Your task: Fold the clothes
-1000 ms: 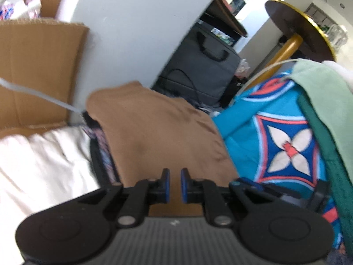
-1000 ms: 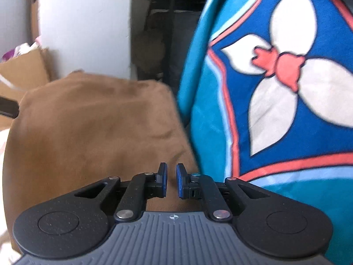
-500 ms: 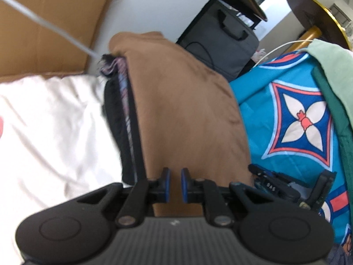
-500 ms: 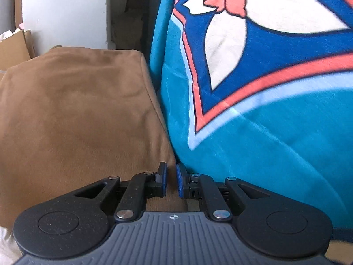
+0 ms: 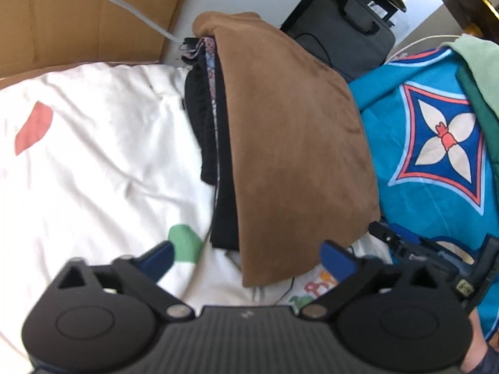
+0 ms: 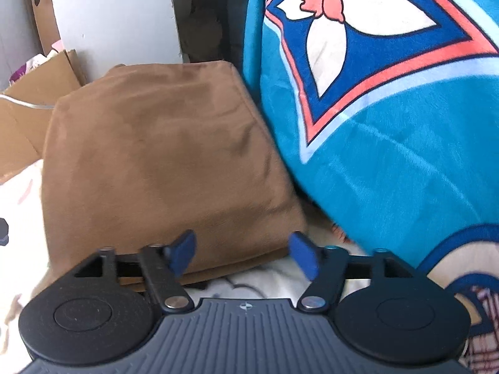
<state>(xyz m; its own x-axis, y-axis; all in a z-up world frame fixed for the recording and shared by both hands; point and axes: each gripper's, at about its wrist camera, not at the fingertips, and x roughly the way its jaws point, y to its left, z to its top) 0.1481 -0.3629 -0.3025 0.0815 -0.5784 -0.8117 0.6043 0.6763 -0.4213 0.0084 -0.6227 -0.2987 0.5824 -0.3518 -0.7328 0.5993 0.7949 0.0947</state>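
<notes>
The folded brown suede-like garment (image 5: 296, 131) tops a stack of dark folded clothes (image 5: 215, 143) on the white patterned sheet (image 5: 103, 155) beside the teal patterned blanket (image 5: 436, 155), its long axis running away from both cameras, while the left gripper (image 5: 246, 258) and right gripper (image 6: 241, 251) hover spread wide and empty at its near edge.

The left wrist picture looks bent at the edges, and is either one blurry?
Left wrist view: fisheye curves the cardboard box; the brown garment is sharp and the white bedding brightly lit. Right wrist view: softer overall, with the blue blanket slightly smeared.
</notes>
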